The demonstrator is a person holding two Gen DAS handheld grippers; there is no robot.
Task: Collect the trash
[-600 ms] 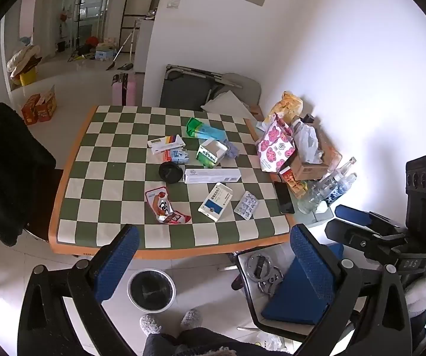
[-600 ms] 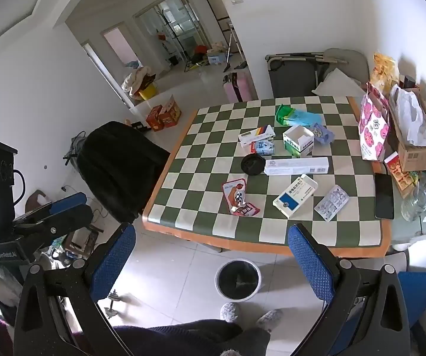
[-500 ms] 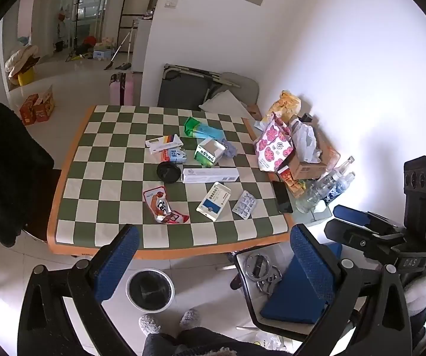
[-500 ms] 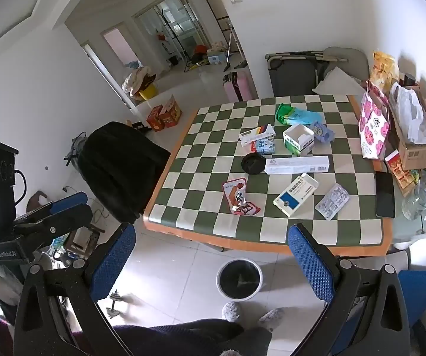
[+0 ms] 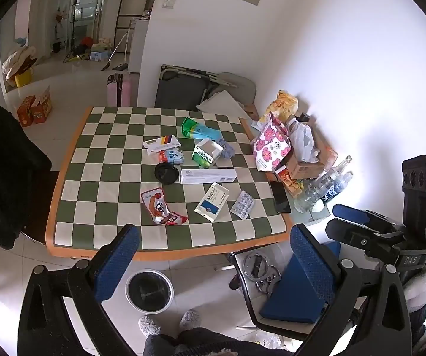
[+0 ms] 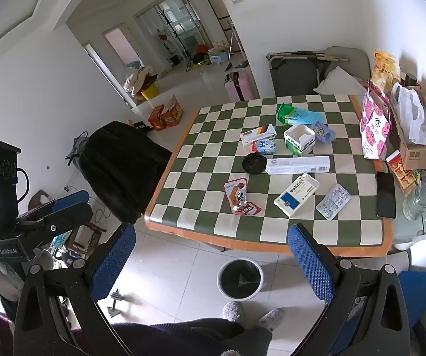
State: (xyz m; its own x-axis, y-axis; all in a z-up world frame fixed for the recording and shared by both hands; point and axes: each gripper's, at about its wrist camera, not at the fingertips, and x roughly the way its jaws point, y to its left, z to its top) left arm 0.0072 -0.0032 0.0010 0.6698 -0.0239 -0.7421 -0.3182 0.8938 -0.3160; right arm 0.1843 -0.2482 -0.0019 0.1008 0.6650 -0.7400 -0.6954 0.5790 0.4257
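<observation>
Trash lies scattered on the green-and-white checkered table: a red snack wrapper, a white-and-blue medicine box, a blister pack, a long white box, a black lid, an open green-and-white box and a green-blue bag. A round bin with a black liner stands on the floor in front of the table. My left gripper and right gripper hover before the table's near edge, both open and empty, well short of the trash.
A black-draped chair stands left of the table. A pink floral bag, a cardboard box, bottles and a phone crowd the right side. A blue-seated chair is at right. Slippered feet are below.
</observation>
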